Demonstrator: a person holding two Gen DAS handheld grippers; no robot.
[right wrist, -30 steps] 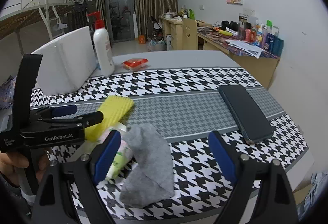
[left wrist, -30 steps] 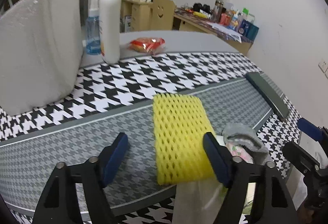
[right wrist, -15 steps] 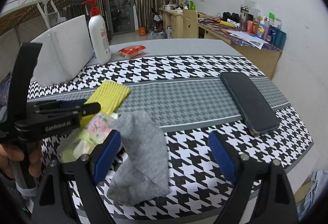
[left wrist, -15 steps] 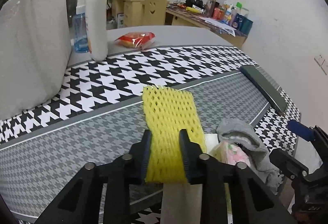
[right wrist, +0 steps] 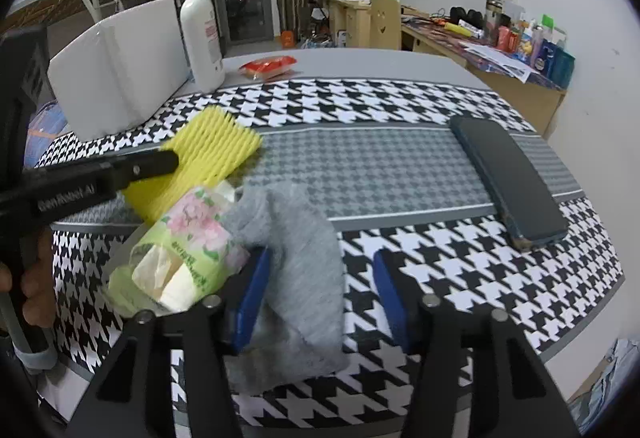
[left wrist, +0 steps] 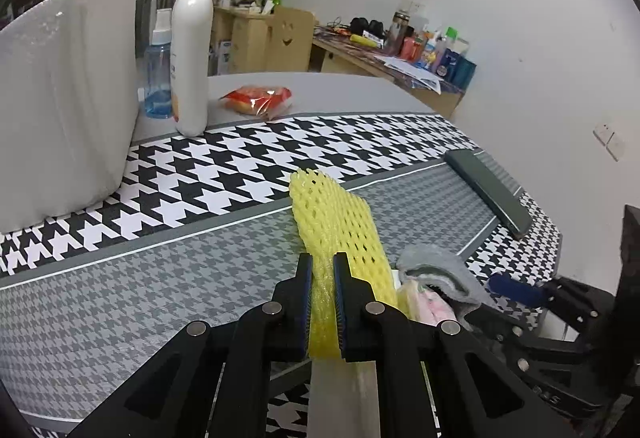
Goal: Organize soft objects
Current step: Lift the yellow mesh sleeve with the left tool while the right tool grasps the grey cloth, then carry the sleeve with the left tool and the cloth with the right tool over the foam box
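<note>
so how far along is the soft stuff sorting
Nothing looks sorted yet. In hand: the left gripper is closing, pads pinching the yellow foam net; the right gripper is closing around the grey cloth, not yet clamped. Left: the floral tissue pack lies untouched.

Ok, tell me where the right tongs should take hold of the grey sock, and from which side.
Probably the near folded part of the grey sock, approached from above and the table's near edge. It lies draped and bunched there, partly against the floral tissue pack, leaving a raised fold to pinch. The right tongs already straddle it, closing, pads not yet pressing on both sides.
</note>
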